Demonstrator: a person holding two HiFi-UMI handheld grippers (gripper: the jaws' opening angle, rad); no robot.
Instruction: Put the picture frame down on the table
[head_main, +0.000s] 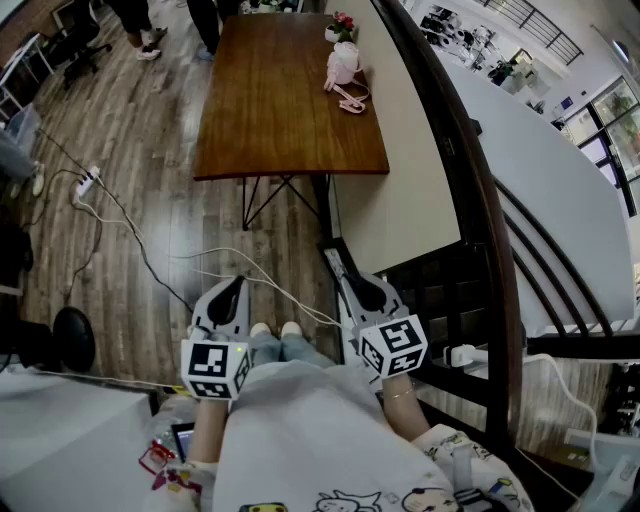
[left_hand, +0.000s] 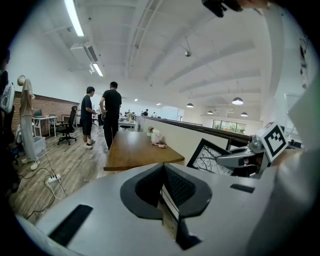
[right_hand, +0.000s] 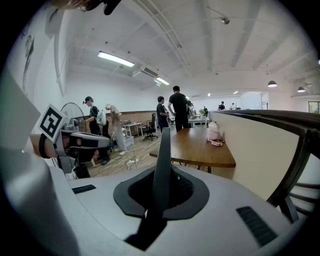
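Note:
The picture frame (left_hand: 214, 154) is black with a bare-branch print and is tilted in the left gripper view. Seen from the head view it is edge-on (head_main: 334, 272), low in front of my legs. My right gripper (head_main: 369, 292) is shut on it, and its thin dark edge (right_hand: 162, 145) rises between the jaws. My left gripper (head_main: 228, 302) hangs beside it to the left, shut with nothing held (left_hand: 167, 196). The long brown wooden table (head_main: 290, 100) stands ahead, beyond both grippers.
A pink plush toy (head_main: 342, 64) and a small flower pot (head_main: 340, 27) sit at the table's far right. A cream half wall with a dark rail (head_main: 410, 160) runs along the right. Cables and a power strip (head_main: 88, 181) lie on the floor. People (left_hand: 111, 117) stand by the far end.

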